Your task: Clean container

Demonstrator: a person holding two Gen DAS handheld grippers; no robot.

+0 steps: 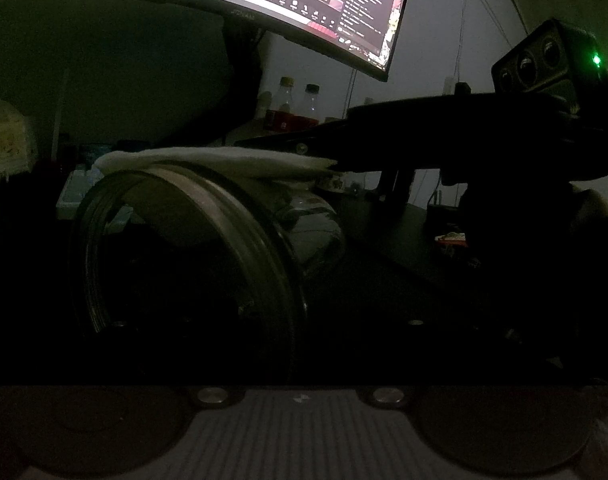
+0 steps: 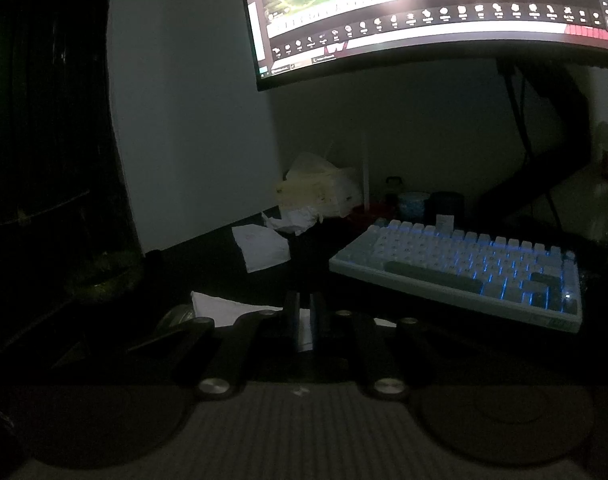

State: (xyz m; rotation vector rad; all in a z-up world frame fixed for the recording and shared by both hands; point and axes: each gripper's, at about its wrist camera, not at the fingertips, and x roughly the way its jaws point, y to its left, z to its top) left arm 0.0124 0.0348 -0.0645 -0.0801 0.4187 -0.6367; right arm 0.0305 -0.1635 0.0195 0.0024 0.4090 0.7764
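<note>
Left wrist view: left gripper's own jaw state impossible to tell in the dark; glass jar [image 1: 207, 248] close ahead, lying sideways, mouth toward camera-left; right gripper [image 1: 332, 162] level, reaching in from the right, pinching white tissue [image 1: 215, 158] atop the jar.

Right wrist view: fingers [image 2: 291, 320] nearly closed on tissue [image 2: 304, 330]; keyboard [image 2: 464, 272] ahead-right.

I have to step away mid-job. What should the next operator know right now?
Left tool: fingers hidden in the dark; it appears to hold the glass jar on its side, mouth toward the camera. Grip unconfirmed.
Right tool: shut on a white tissue, which lies over the jar's top outside wall.
Done: cannot tell how much is wiped.
Left: probably the rest of the outside and the inside.
</note>
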